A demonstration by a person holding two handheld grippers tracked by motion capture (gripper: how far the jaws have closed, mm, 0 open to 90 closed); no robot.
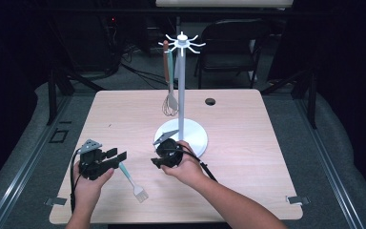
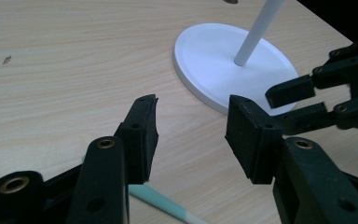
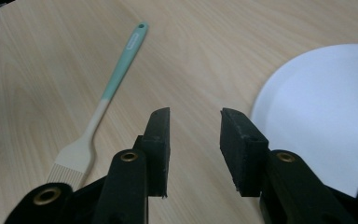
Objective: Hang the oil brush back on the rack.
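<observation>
Left gripper view: left gripper (image 2: pixel 191 135) jaws stand apart w/ bare surface (image 2: pixel 65 60) between them, nothing gripped. Teal handle of the pastry brush (image 2: pixel 161 201) lies just under the jaw on that view's left, not clamped. Right gripper view: right gripper (image 3: pixel 193 144) jaws also apart, narrower gap, nothing between; only wood under them. Brush lies flat on the surface to that view's left, bristles near the jaw, handle pointing away. White round base of the utensil stand (image 3: pixel 321 107) sits just beside the other jaw. High view: brush (image 1: pixel 132 182) between the two hands, left gripper (image 1: pixel 112 160) at its handle end, right gripper (image 1: pixel 164 155) at base edge. Whisk (image 1: pixel 169 102) hangs from stand's top hooks, far side of pole.
</observation>
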